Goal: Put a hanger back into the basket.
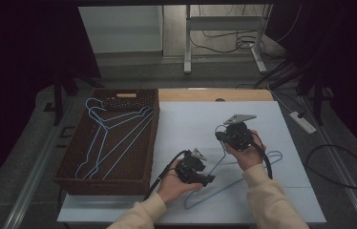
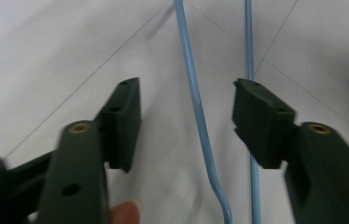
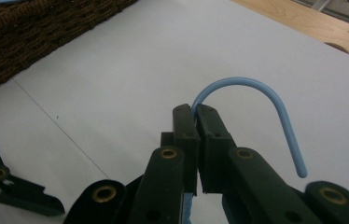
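Gripping the hanger (image 1: 243, 171) by its hook at 3 o'clock on the tabletop (image 1: 191, 124), my right hand-held gripper (image 3: 196, 112) is clamped; the left hand-held gripper (image 2: 186, 112) gapes wide astride its wire. Next, I'd pinch it and lift toward the basket (image 1: 71, 179) at 9 o'clock.

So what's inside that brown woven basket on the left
Inside the wicker basket lie light blue wire hangers, overlapping, with hooks toward the far end. At least two show, but the exact count is unclear where they cross. The near wall hides part of the basket floor.

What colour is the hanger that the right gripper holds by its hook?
Light blue. The hanger shows best in the right gripper view, clamped in the right gripper.
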A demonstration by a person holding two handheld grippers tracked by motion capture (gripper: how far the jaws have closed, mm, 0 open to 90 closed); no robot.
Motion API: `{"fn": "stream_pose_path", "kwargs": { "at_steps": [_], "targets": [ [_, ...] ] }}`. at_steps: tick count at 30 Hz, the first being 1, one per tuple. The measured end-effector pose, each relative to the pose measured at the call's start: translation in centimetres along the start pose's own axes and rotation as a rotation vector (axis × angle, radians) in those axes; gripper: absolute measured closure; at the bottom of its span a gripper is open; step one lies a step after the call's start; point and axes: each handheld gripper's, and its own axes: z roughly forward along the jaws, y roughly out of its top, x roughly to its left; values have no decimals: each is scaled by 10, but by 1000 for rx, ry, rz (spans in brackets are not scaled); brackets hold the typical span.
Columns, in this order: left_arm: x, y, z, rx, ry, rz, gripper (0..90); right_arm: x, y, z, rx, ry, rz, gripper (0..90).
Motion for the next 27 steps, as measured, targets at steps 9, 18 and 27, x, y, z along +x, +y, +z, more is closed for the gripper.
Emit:
{"fn": "stream_pose_path", "kwargs": {
  "at_steps": [9, 18, 27],
  "targets": [
    [4, 1, 3, 6, -66, -12, 795, -1, -1, -3, -13, 5, 5, 881],
    [9, 1, -5, -35, -31, -48, 866, -7, -5, -15, -74, 9, 46, 870],
    [6, 0, -20, -107, -21, -56, 868, 0, -19, -47, -220, 22, 93, 586]
  ]
}}
